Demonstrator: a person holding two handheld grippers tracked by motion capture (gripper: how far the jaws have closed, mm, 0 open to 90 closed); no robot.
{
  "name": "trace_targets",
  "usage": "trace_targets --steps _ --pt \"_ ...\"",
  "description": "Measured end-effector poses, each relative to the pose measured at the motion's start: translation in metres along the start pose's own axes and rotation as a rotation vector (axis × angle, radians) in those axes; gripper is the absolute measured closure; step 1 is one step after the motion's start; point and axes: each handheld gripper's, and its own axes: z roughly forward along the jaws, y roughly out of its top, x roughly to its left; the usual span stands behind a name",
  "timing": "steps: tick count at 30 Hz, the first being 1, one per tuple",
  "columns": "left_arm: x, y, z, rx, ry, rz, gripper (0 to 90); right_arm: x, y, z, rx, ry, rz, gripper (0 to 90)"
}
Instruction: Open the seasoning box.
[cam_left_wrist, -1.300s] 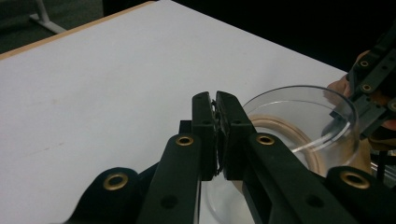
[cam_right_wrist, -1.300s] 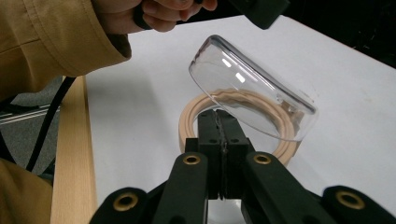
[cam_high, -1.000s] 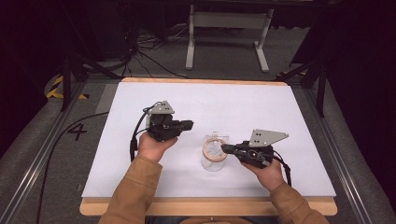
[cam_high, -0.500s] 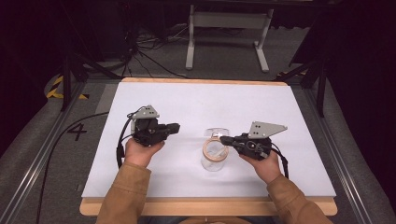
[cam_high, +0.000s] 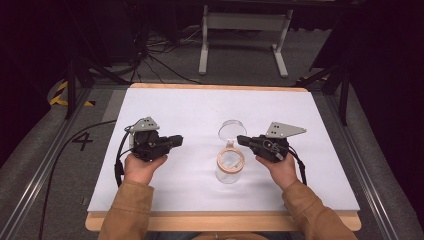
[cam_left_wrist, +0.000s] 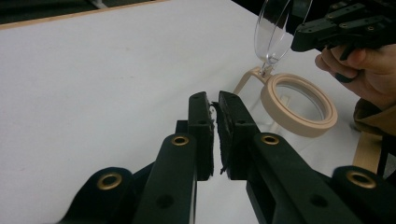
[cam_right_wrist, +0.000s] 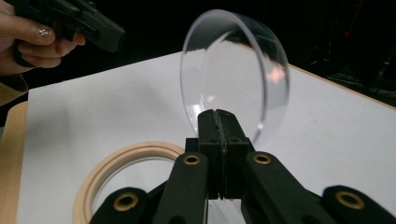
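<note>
Clear glass jar (cam_high: 229, 167) with a beige ring collar stands near the white table's (cam_high: 165, 105) front edge, its clear domed lid (cam_right_wrist: 233, 88) swung open, apparently hinged and pinched by the right gripper (cam_high: 240, 139). The left gripper (cam_high: 178, 140), jaws just eased slightly apart, grasps nothing; filling or closing remains.

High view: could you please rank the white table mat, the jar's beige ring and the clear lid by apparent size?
1. White table mat, by far largest.
2. Beige ring and clear lid look much alike; no ranking.
</note>
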Motion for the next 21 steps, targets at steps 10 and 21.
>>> trace_targets --steps 10,21 --pt "0.001 0.002 -0.002 -0.013 -0.026 -0.01 79.1 0.004 0.004 -0.005 0.002 0.022 -0.027 89.7" --pt "-0.003 0.01 0.003 -0.007 -0.045 0.035 72.5 -0.01 0.012 -0.048 -0.02 -0.017 -0.017 87.0"
